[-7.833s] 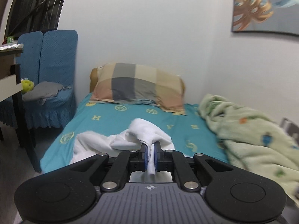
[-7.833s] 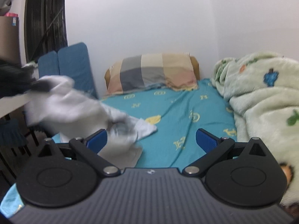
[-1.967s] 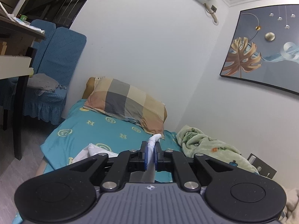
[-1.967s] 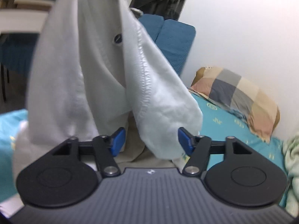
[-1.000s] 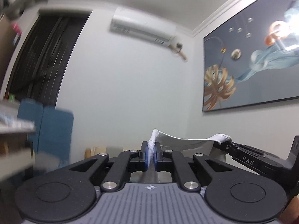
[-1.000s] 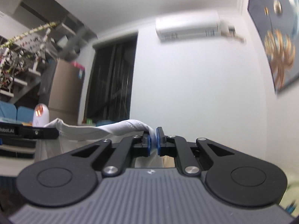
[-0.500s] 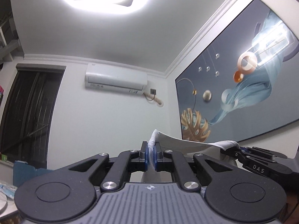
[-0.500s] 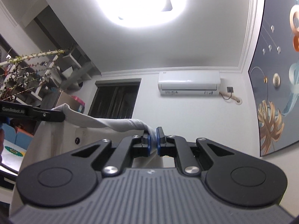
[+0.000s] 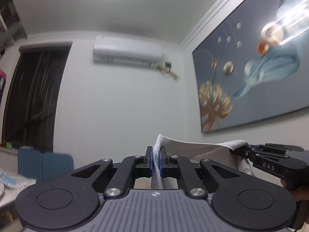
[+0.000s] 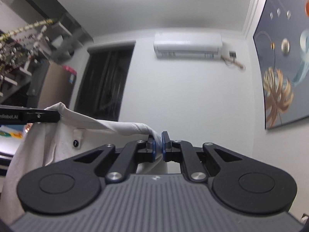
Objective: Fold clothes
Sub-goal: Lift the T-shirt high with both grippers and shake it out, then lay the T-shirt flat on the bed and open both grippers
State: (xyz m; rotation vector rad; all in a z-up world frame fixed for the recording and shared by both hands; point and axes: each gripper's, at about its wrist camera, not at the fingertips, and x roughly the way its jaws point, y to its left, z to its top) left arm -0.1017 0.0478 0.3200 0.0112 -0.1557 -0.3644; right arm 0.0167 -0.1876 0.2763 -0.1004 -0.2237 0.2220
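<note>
left gripper: fingers clamped on edge of white shirt, cloth pinched between blue pads. shirt held up in air, top hem running rightward from left grip to right gripper, whose fingers are likewise closed on cloth. hem near taut between both, sagging slightly; long axis left-right, body hanging below, out of view. grippers well apart, roughly level, both tilted up toward wall and air conditioner. bed not visible. judgement: next move is lowering both together, keeping hem level and stretched, so shirt lands flat.
</note>
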